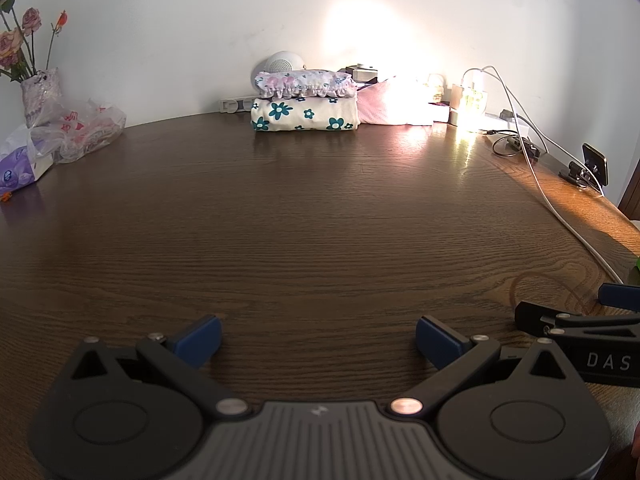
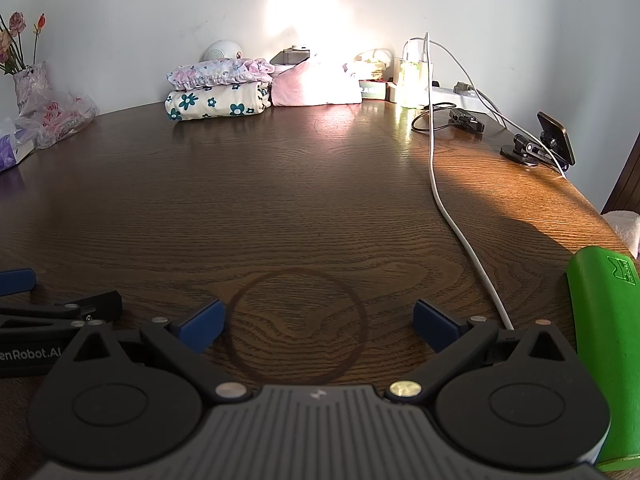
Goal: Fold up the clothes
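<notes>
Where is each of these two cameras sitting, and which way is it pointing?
Left wrist view: on the left claw, low over the table, facing the wall; its own open fingers show, the right claw alongside.
Right wrist view: on the right claw, same heading, beside a green case.
Both share the folded clothes and white cable.

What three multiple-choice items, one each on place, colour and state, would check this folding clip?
1. Where do the folded clothes sit?
A. At the table's far edge by the wall
B. Between the left tongs
C. On the green case

2. What colour are the flowers on the bottom folded piece?
A. Red
B. Teal
C. Yellow

3. How do both tongs stand?
A. Shut on cloth
B. Shut, holding nothing
C. Open, holding nothing

A: the folded clothes lie against the wall at the far edge of the table.
B: the bottom folded piece is cream with teal flowers.
C: the left tongs and right tongs gape over bare wood.
</notes>
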`<state>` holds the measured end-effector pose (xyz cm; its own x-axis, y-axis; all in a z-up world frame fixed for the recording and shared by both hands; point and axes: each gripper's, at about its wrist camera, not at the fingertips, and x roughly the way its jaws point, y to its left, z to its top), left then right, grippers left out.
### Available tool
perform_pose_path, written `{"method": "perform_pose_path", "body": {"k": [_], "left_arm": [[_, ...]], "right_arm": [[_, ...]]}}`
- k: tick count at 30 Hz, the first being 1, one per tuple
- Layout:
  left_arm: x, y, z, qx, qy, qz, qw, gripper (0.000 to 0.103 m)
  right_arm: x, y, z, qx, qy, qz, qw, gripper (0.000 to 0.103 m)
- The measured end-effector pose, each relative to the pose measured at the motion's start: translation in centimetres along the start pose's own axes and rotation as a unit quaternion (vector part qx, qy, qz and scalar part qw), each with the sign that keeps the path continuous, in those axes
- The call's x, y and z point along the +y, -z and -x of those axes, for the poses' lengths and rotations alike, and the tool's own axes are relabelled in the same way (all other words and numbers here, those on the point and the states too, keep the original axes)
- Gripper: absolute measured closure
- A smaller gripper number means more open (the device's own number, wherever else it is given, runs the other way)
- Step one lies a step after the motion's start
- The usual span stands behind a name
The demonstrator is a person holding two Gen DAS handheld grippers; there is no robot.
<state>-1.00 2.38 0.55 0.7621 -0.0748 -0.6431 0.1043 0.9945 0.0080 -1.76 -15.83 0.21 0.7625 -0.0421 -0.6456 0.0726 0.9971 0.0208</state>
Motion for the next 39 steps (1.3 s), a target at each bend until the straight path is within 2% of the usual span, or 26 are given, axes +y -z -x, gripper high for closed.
{"method": "perform_pose_path", "body": {"k": [39], "left_arm": [[0.12, -0.08, 0.05, 0.000, 0.002, -0.001, 1.0000, 0.000]], "right_arm": [[-0.09, -0.04, 0.08, 0.000, -0.002, -0.002, 1.000, 0.001]]}}
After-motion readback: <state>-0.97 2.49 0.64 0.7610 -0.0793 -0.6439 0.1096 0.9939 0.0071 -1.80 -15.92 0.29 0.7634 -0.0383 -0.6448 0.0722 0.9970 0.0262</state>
